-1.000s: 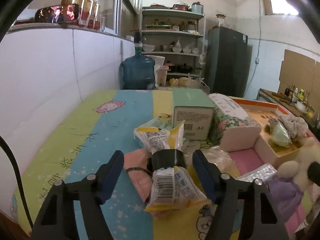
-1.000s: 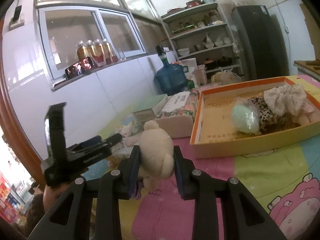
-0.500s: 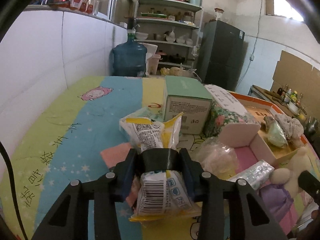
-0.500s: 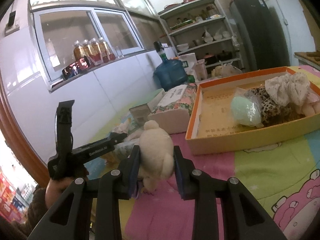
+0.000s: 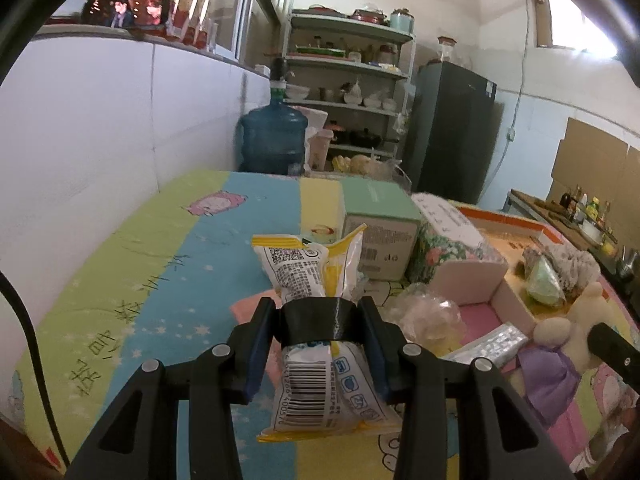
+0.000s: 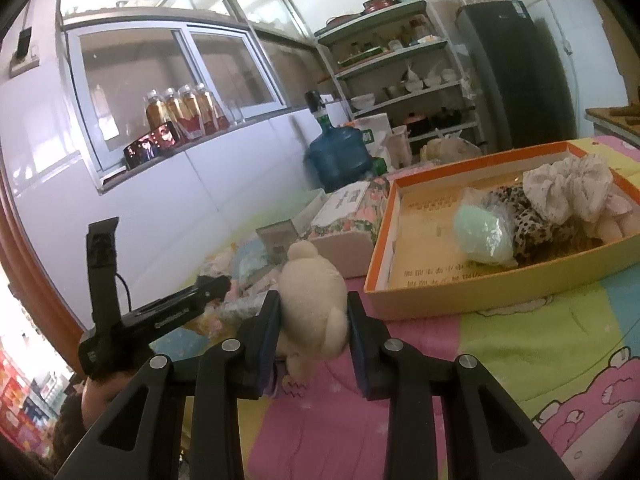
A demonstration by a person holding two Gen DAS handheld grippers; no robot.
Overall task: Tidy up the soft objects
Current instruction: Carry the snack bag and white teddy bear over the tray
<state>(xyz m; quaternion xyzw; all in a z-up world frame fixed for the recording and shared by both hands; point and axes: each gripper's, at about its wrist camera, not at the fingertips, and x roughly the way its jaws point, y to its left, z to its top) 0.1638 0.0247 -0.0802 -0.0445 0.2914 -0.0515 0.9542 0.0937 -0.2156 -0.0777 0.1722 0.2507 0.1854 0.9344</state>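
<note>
Left wrist view: blue-padded fingers (image 5: 258, 354) of the left gripper (image 5: 320, 344), having just drawn in, clamped on a crinkly white-and-yellow plastic snack packet (image 5: 320, 364), pinched at a black band round its middle, barcode end near, printed end fanning out far. Looks light and yielding, film likely slippery; banded waist judged the surest hold, since either puffed end would crush or slide. Just right of it, a crumpled clear plastic bag (image 5: 426, 318), then a silvery foil pack (image 5: 490, 342) and a scrap of lilac cloth (image 5: 546, 372).

Right wrist view: fingers of the right gripper (image 6: 312, 330) pressed against both flanks of a cream plush toy (image 6: 314, 302), head upward, body visibly squeezed. Soft, springy, light; mid-body grip seems sound, fur unlikely to slip. Far right, a shallow orange-rimmed cardboard tray (image 6: 452, 298) with a mint-green wrapped bundle (image 6: 482, 234), leopard-print fabric (image 6: 530, 224) and a white lace frill (image 6: 570, 186) inside, probably where soft things go. Near left, the other gripper in a person's hand.

Underneath, a padded cartoon-print cloth (image 5: 152, 280) in green, blue, yellow and pink stripes, likely cushioning drops. Mid-table, a mint-green carton (image 5: 378, 224) and a floral tissue box (image 6: 352, 216). Beyond, white tiled wall, blue water jug (image 5: 274, 140), metal shelving with crockery (image 5: 348, 76), dark refrigerator (image 5: 454, 128).
</note>
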